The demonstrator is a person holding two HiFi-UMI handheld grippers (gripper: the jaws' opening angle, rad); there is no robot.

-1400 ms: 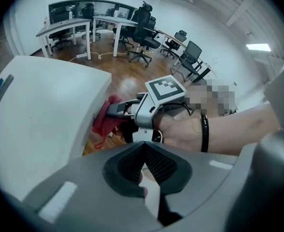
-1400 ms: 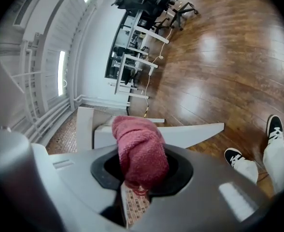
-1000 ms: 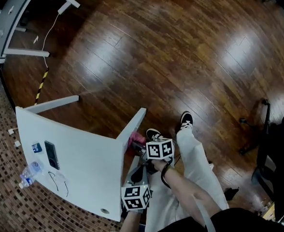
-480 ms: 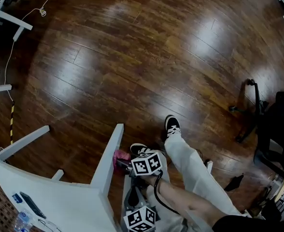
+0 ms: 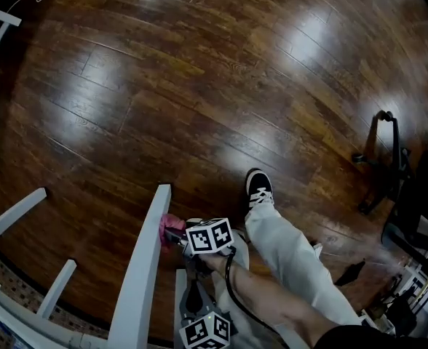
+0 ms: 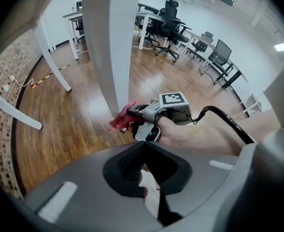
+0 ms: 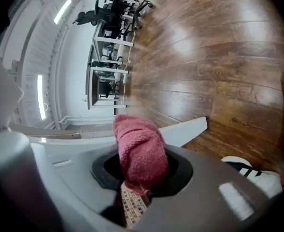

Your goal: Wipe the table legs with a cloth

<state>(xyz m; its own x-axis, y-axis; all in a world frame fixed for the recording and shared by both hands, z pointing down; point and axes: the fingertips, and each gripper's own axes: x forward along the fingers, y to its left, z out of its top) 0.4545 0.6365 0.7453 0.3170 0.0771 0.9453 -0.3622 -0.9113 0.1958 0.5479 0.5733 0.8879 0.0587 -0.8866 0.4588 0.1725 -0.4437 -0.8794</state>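
Cloth (image 5: 169, 225), pink and bunched, sat pinched in the right gripper (image 5: 176, 232) in the head view. It was pressed against the side of the white counter leg (image 5: 141, 267) straight ahead of that gripper's tips. Half a second before, the counter top with its small items had filled the lower left corner. Now it had dropped out of view, leaving only the leg and two more white bars (image 5: 14, 217) on the far side of it from the gripper. The cloth and the right gripper had kept their place against the leg. The left gripper (image 5: 193, 293) lay just behind the right one, its marker cube cut by the bottom edge and its tips too dark to read here. A black-and-white shoe (image 5: 258, 189) stood on the wooden floor (image 5: 199, 86) near the right gripper's right side.

In the left gripper view, the left gripper (image 6: 144, 149) had its black jaws meeting at the tips with nothing between them. Ahead of them, the right gripper (image 6: 134, 112), wrapped by a hand (image 6: 195, 132), held the cloth (image 6: 121, 121) at the foot of the upright counter leg (image 6: 110, 47). The top of the leg ran out of the picture.

In the right gripper view, the right gripper (image 7: 139, 173) was clamped on the cloth (image 7: 139, 149), which rose out between the jaws and hid their tips. Beyond it, the white counter leg (image 7: 185, 128) lay across the floor (image 7: 219, 57). Whether cloth and leg touched could not be told from here. A shoe (image 7: 250, 178) showed to the gripper's right, partly cut off by its housing.
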